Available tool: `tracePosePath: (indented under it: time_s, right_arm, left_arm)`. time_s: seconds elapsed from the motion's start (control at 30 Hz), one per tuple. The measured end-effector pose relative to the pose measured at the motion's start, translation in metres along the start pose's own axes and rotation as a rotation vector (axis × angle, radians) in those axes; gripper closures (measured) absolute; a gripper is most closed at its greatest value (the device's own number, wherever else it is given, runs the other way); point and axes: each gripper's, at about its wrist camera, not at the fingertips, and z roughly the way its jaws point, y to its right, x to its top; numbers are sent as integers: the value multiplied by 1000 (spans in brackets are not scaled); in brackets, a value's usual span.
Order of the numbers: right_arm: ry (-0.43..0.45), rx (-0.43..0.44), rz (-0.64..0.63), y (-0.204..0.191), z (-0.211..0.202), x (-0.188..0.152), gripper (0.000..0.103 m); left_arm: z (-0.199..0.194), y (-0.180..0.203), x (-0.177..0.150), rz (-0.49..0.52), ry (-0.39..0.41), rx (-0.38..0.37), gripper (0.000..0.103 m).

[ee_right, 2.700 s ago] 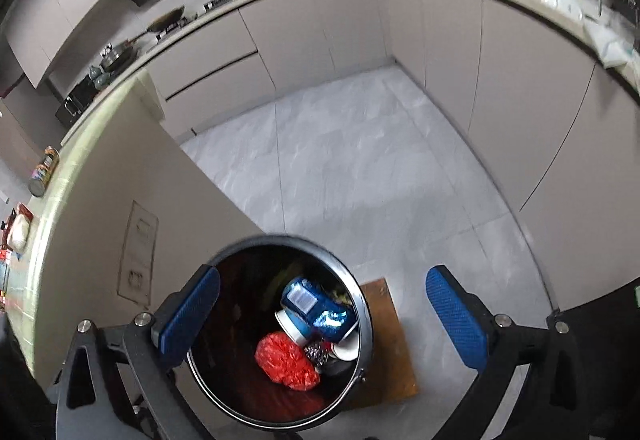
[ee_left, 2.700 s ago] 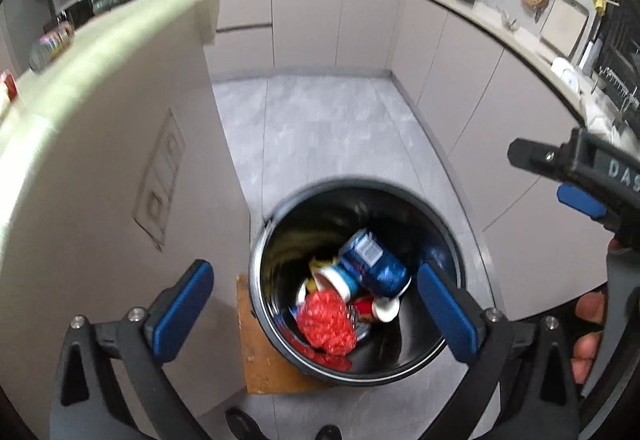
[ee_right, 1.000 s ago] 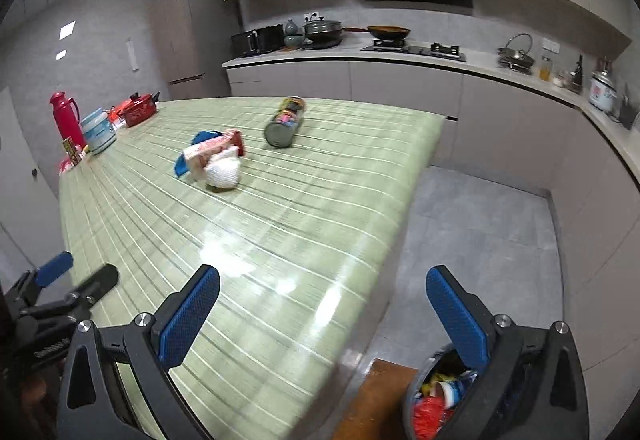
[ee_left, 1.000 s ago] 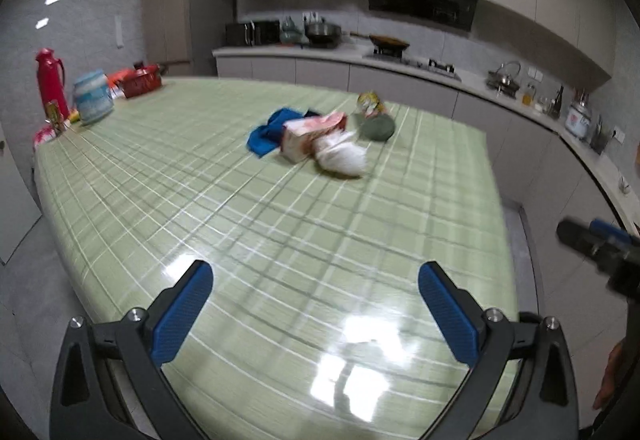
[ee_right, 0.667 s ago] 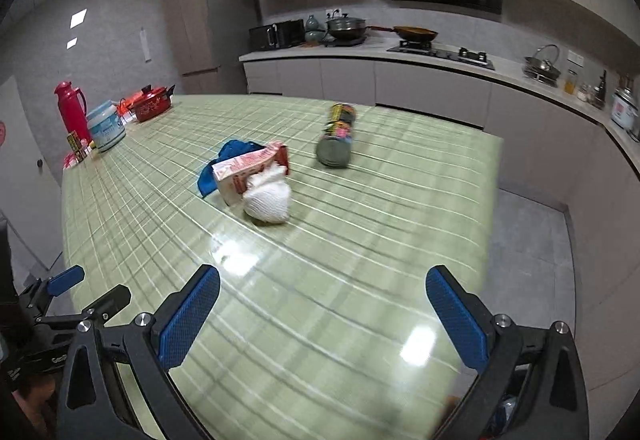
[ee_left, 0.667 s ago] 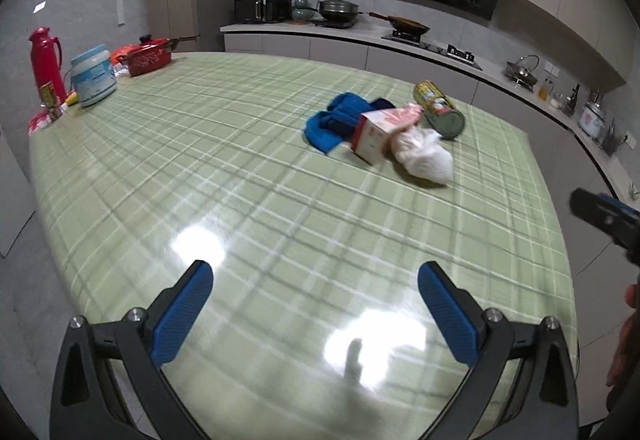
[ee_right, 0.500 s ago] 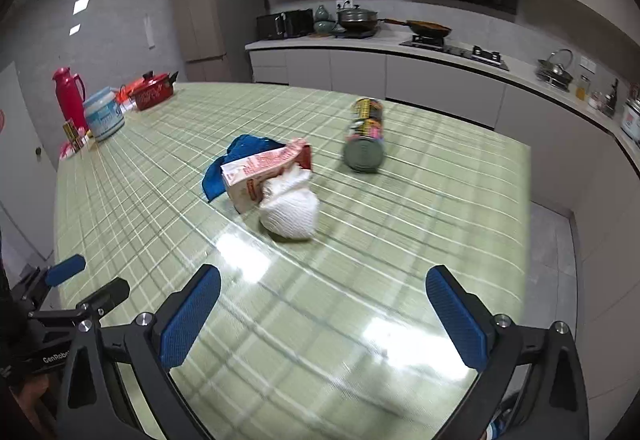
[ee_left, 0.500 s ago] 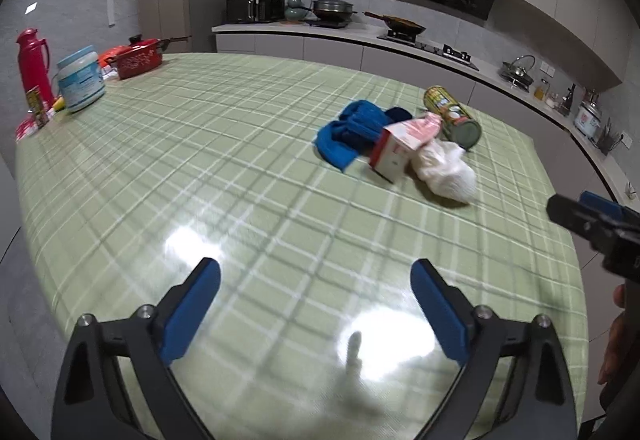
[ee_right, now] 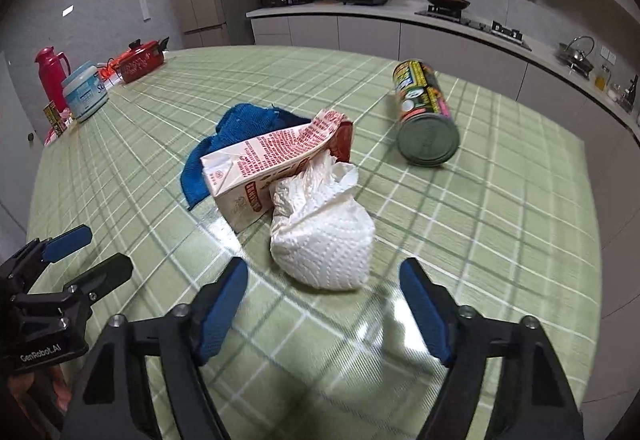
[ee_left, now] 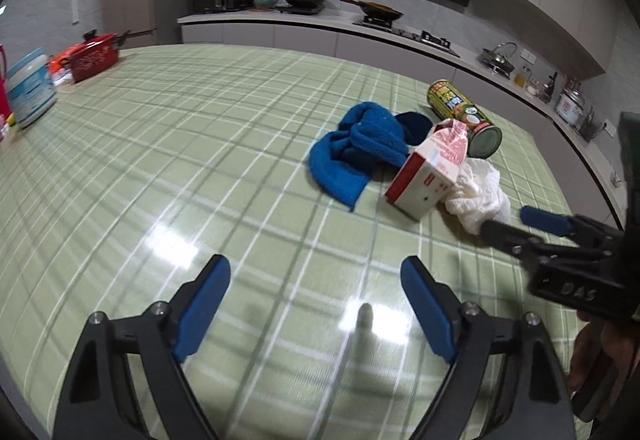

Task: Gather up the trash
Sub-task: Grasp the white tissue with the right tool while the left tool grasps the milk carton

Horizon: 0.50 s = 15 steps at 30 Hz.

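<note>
On the green checked table [ee_right: 500, 224] lie a crumpled white paper towel [ee_right: 324, 240], a red-and-white carton [ee_right: 276, 168] on its side, a green can [ee_right: 424, 116] on its side and a blue cloth [ee_right: 240, 132]. My right gripper [ee_right: 324, 304] is open and empty, just short of the paper towel. My left gripper [ee_left: 316, 304] is open and empty, well short of the pile; there I see the cloth [ee_left: 356, 148], the carton [ee_left: 428, 176], the towel [ee_left: 480, 200] and the can [ee_left: 464, 116].
A red thermos [ee_right: 52, 76], a pale blue tub [ee_right: 86, 92] and a red pot [ee_right: 140, 62] stand at the table's far left end. Kitchen counters with a stove and pans run along the back wall. The table edge drops off at the right.
Both grippers swung up from the trash bin on the floor to the table top, then closed in on the pile. Both jaws have narrowed a little but stay open.
</note>
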Motion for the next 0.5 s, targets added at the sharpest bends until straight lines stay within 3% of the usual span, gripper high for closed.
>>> tracePosePath:
  time_s: [0.17, 0.5]
  right_arm:
    - [-24, 12, 4, 4, 18, 7, 49]
    - [-9, -44, 92, 49, 14, 10, 50]
  left_arm:
    - [13, 10, 11, 25, -5, -37, 15]
    - [28, 38, 21, 72, -21, -88, 15]
